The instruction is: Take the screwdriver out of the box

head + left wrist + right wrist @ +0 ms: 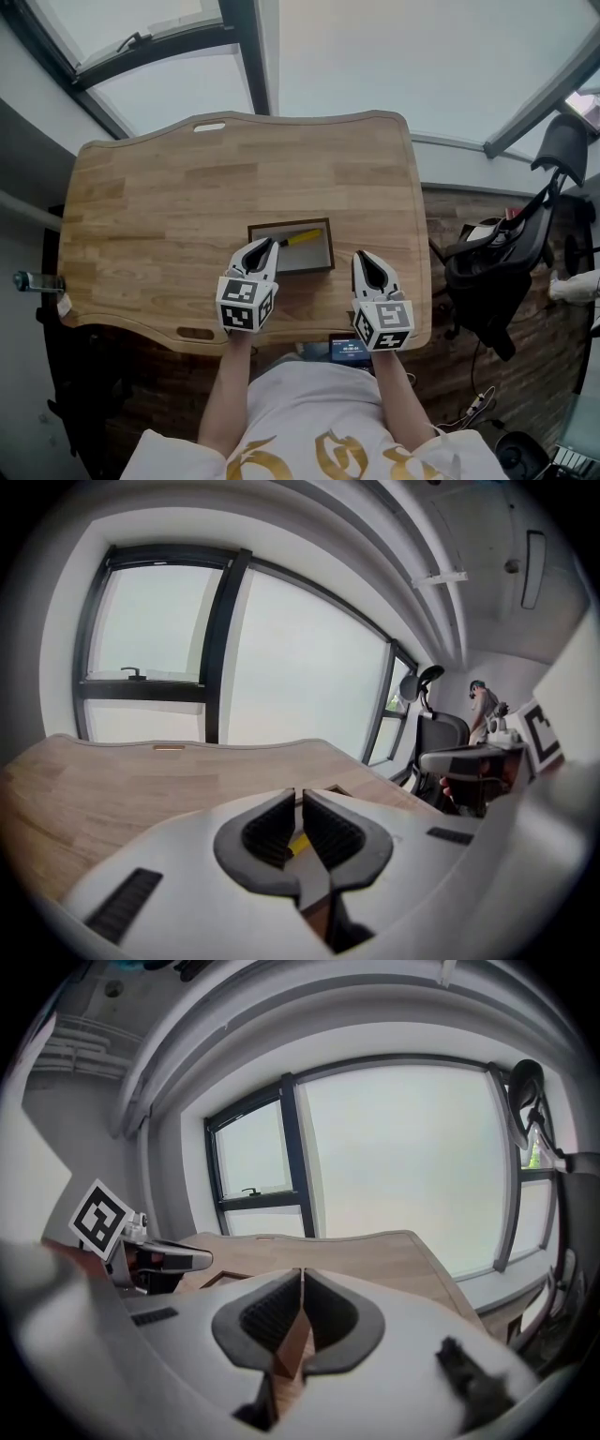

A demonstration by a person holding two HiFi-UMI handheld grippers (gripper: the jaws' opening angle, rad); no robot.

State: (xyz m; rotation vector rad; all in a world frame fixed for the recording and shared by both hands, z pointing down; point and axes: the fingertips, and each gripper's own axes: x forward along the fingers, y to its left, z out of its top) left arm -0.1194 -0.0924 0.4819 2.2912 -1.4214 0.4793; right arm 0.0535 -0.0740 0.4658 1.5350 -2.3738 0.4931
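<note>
Both clenched: left gripper (pixel 268 245) seemingly just beside screwdriver (pixel 305 236) in box (pixel 291 223); right gripper (pixel 362 256) aside.

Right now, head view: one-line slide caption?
Closed left gripper at the box containing a yellow-handled screwdriver; closed right gripper beside it, over the table.

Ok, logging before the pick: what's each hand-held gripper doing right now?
Left hand-held gripper: closed, empty.
Right hand-held gripper: closed, empty.

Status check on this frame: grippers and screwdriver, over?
Both shut, empty: left gripper at left end of box, right gripper just right of it. Yellow-handled screwdriver lying in box. Nothing covering it.
</note>
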